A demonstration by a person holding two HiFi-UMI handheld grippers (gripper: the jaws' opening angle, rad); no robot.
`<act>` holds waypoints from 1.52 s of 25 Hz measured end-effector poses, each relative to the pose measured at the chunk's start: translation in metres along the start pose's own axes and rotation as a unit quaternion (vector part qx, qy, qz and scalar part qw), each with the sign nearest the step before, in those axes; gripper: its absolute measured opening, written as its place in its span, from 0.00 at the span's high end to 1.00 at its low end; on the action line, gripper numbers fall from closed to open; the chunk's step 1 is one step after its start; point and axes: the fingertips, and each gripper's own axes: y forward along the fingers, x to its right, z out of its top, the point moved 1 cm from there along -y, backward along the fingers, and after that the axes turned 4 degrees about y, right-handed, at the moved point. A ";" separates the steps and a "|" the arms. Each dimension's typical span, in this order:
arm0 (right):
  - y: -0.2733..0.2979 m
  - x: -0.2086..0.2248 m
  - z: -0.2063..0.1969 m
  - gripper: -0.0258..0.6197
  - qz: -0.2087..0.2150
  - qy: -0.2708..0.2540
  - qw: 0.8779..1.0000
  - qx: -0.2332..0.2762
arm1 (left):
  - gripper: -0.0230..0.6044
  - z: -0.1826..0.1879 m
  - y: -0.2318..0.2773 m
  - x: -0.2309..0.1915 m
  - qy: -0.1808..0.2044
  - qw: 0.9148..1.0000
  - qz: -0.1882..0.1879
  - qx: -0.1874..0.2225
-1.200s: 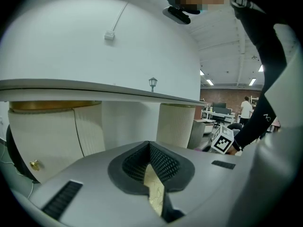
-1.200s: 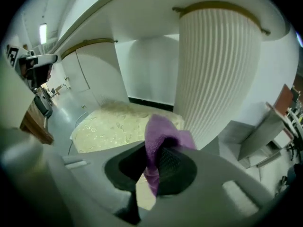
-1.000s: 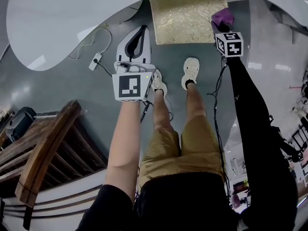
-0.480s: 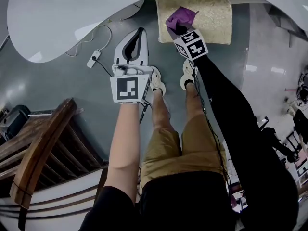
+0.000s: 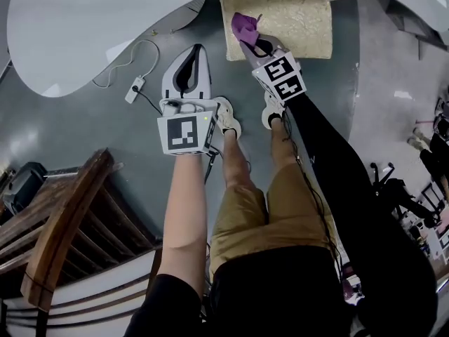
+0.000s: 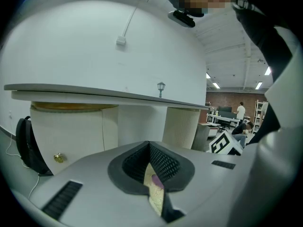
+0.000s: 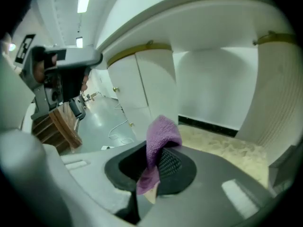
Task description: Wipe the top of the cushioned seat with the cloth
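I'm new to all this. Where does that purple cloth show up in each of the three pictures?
Head view: purple cloth top centre, in the right gripper, at the left edge of the cushioned seat.
Left gripper view: a tiny purple speck low centre, through the slit between its jaws.
Right gripper view: centre, clamped in its jaws.
Shared landmark: that beige cushioned seat, behind the cloth.

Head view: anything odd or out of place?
Nothing spilled or damaged. The cloth is bunched in the right claw rather than spread flat, and sits over the left part of the seat. A power strip and its cable trail across the floor.
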 end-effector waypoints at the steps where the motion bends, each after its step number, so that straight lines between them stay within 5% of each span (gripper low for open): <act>1: -0.020 0.013 0.005 0.91 -0.021 -0.003 1.000 0.015 | 0.95 0.001 0.000 0.003 0.000 1.000 -0.003 0.000; 6: -0.123 0.108 -0.008 0.91 -0.147 -0.008 0.989 0.033 | 0.95 0.002 0.010 0.022 0.000 1.000 -0.021 -0.002; 11: -0.200 0.204 -0.051 0.91 -0.290 0.010 0.957 -0.003 | 0.95 0.005 0.023 0.042 0.007 0.999 -0.041 -0.006; 14: -0.205 0.225 -0.082 0.91 -0.323 0.029 0.945 -0.042 | 0.95 0.007 0.028 0.052 0.014 0.999 -0.051 -0.010; 21: -0.128 0.178 -0.136 0.91 -0.244 0.093 0.959 -0.112 | 0.95 0.014 0.034 0.063 0.030 0.996 -0.076 -0.018; 30: -0.048 0.089 -0.099 0.91 -0.132 0.070 0.985 -0.089 | 0.95 0.008 0.022 0.041 0.021 0.998 -0.055 -0.011; 38: 0.018 -0.001 -0.072 0.91 -0.039 0.058 0.994 -0.083 | 0.95 0.001 0.000 0.013 0.013 0.999 -0.035 -0.011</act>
